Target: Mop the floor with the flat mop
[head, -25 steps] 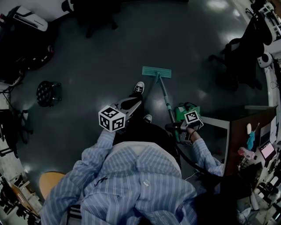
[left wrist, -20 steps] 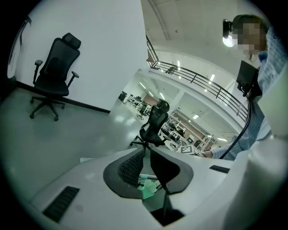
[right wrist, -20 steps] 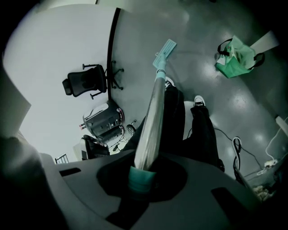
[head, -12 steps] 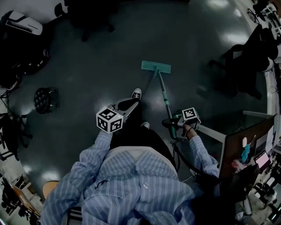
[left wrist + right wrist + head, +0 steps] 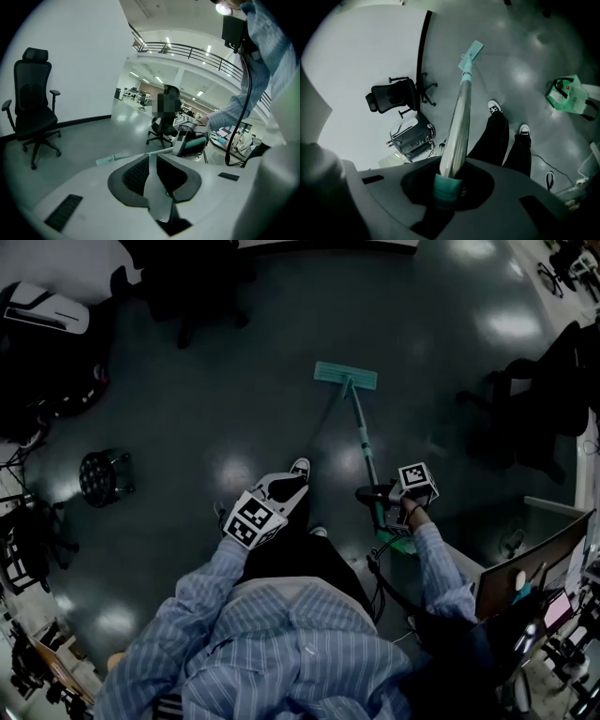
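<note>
Far ahead on the floor (image 5: 216, 371), flat mop (image 5: 346, 376) head lies flat. Its handle slants back near-right into the right gripper (image 5: 377, 499), which is clamped on the teal grip end, likely for push leverage. Left gripper (image 5: 277, 489) has jaws together and empty, parked over the shoe (image 5: 300, 468); looks idle, one-handed stroke.

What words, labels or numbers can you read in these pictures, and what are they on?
Nothing readable.
On the green bag: a small label, too blurred to read.
The cube on the left tongs and the cube on the right tongs: square patterns only, no letters.
</note>
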A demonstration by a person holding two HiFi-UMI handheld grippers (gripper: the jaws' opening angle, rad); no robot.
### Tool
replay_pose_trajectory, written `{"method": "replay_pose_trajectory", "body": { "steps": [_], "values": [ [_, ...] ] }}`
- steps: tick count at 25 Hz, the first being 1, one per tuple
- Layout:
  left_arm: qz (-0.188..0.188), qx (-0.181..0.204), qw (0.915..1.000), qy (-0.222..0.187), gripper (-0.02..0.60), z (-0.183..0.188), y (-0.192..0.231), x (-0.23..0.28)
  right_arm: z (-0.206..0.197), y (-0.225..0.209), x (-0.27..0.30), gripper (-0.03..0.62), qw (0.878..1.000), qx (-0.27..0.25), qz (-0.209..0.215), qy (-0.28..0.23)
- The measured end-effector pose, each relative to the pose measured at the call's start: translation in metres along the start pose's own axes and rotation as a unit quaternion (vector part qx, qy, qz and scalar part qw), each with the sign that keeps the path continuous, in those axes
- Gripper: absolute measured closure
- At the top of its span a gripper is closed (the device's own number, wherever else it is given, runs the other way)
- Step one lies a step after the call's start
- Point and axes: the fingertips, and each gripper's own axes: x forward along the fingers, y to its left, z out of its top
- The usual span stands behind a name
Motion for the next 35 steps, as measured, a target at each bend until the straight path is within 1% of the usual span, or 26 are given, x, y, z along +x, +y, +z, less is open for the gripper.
{"method": "replay_pose_trajectory", "body": {
  "steps": [5,9,14,20,24,28,32,35],
  "values": [
    [0.009,-0.012,0.9999,0.006,0.531,0.014,0.052,0.011,0.069,0.038,0.010,0.551,1.000,-0.011,-0.017,0.001],
    [0.015,-0.026,0.9995,0.006,0.531,0.027,0.088,0.019,0.129,0.072,0.012,0.551,1.000,-0.014,-0.017,-0.013],
    [0.021,-0.057,0.9982,0.002,0.531,0.037,0.120,0.035,0.208,0.107,0.009,0.551,0.999,-0.018,-0.017,-0.033],
    [0.018,-0.084,0.9963,0.007,0.531,0.039,0.138,0.060,0.298,0.141,0.000,0.553,0.998,-0.025,-0.035,-0.049],
    [0.020,-0.102,0.9945,0.011,0.531,0.038,0.148,0.072,0.353,0.167,0.004,0.553,0.997,-0.029,-0.045,-0.057],
    [0.029,-0.112,0.9932,0.011,0.531,0.037,0.160,0.078,0.404,0.194,0.012,0.553,0.996,-0.028,-0.039,-0.071],
    [0.045,-0.126,0.9910,0.009,0.531,0.031,0.174,0.075,0.444,0.216,0.021,0.553,0.995,-0.018,-0.025,-0.092],
    [0.059,-0.137,0.9887,0.012,0.531,0.020,0.178,0.069,0.459,0.224,0.024,0.553,0.994,-0.008,-0.018,-0.104]
  ]
}}
